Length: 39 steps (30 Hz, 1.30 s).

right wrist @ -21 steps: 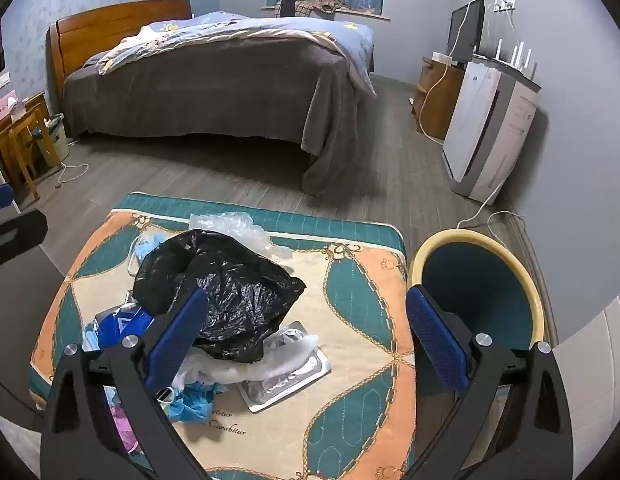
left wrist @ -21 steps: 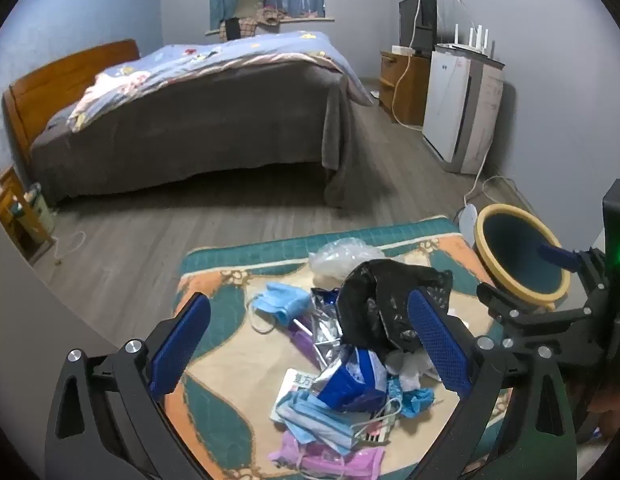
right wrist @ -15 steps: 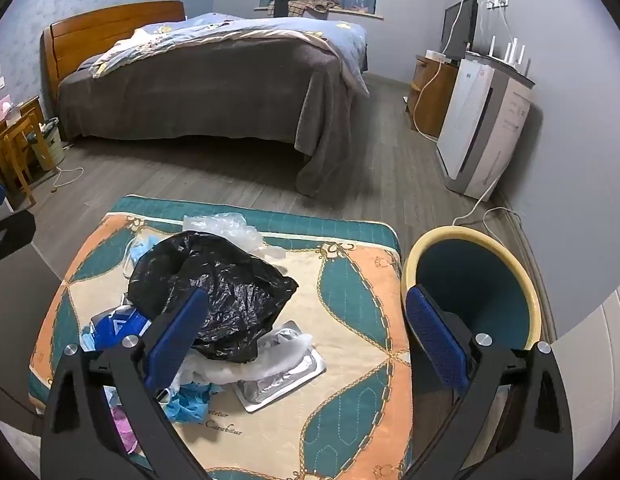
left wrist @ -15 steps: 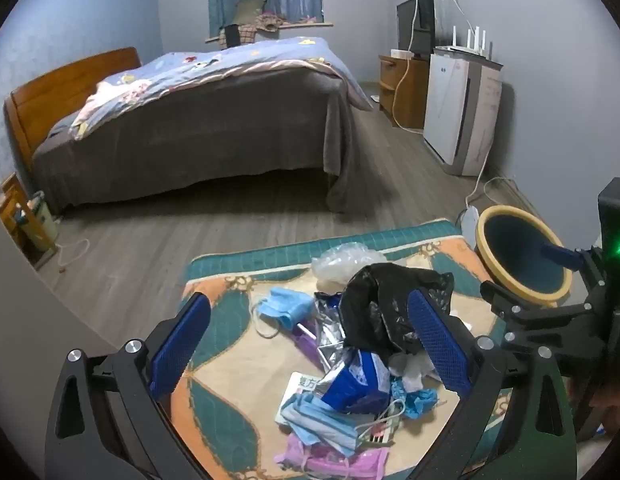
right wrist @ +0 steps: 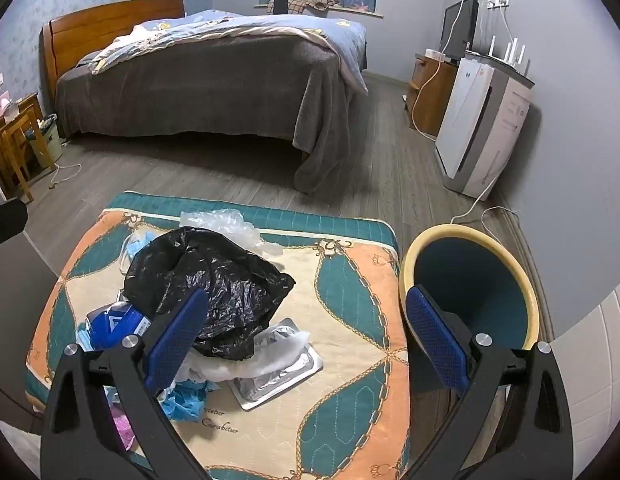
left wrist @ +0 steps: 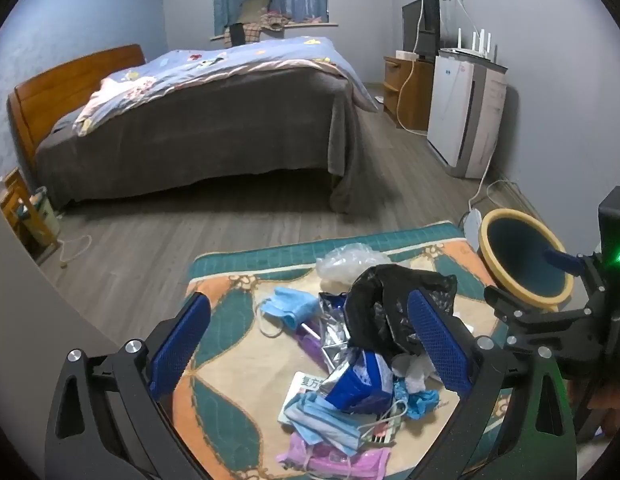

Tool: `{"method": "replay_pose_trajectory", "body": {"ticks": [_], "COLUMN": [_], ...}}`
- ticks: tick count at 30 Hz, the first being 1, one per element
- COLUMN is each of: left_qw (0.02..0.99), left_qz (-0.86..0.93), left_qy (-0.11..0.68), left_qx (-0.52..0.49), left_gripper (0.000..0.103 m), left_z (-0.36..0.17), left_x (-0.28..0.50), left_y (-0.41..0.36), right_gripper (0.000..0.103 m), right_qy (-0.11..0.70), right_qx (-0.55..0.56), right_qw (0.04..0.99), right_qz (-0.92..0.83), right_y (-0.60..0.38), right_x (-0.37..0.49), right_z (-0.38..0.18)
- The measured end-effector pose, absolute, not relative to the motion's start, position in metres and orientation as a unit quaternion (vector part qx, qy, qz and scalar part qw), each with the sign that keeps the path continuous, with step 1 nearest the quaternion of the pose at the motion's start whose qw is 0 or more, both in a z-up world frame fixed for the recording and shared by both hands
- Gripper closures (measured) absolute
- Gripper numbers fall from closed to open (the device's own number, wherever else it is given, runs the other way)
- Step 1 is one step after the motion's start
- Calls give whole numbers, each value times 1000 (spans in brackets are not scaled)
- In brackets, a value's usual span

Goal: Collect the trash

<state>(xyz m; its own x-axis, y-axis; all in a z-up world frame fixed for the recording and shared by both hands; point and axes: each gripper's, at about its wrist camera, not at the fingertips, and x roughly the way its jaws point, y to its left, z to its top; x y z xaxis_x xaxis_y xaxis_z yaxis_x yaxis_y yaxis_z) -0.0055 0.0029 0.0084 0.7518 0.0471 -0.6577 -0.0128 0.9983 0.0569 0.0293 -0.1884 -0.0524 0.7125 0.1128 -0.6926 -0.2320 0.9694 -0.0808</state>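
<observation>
A heap of trash lies on a patterned mat (left wrist: 233, 364) (right wrist: 350, 296): a crumpled black plastic bag (left wrist: 390, 304) (right wrist: 213, 276), a clear bag (left wrist: 350, 260) (right wrist: 225, 220), blue face masks (left wrist: 289, 308), a blue packet (left wrist: 358, 384), foil wrappers (right wrist: 277, 372) and a pink mask (left wrist: 334, 456). My left gripper (left wrist: 305, 340) hovers open above the heap, nothing between its blue pads. My right gripper (right wrist: 305, 332) is open too, over the mat's right part beside the black bag. A yellow-rimmed teal bin (left wrist: 522, 260) (right wrist: 470, 280) stands right of the mat.
A bed (left wrist: 197, 120) with a grey cover fills the back of the room. A white appliance (right wrist: 482, 128) with cables on the floor and a wooden cabinet (left wrist: 406, 84) stand along the right wall. Small wooden furniture (right wrist: 13, 140) is at the left.
Both views have tilted slightly, so the mat and trash sit a little lower in the frames. Both grippers stay open and hold nothing.
</observation>
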Motion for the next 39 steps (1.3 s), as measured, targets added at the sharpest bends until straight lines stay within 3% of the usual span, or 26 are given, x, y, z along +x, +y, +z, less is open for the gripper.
{"method": "replay_pose_trajectory", "body": {"ticks": [39], "left_qw": [936], "left_qz": [17], "left_qy": [352], "left_qx": [28], "left_gripper": [5], "left_z": [7], "left_x": [-6], "left_y": [0], "right_gripper": [6], "right_qy": [380], "right_qx": [-85], "right_qw": [917], "right_qz": [88], "right_y": [-191], "right_x": [33], "right_z": [-58]}}
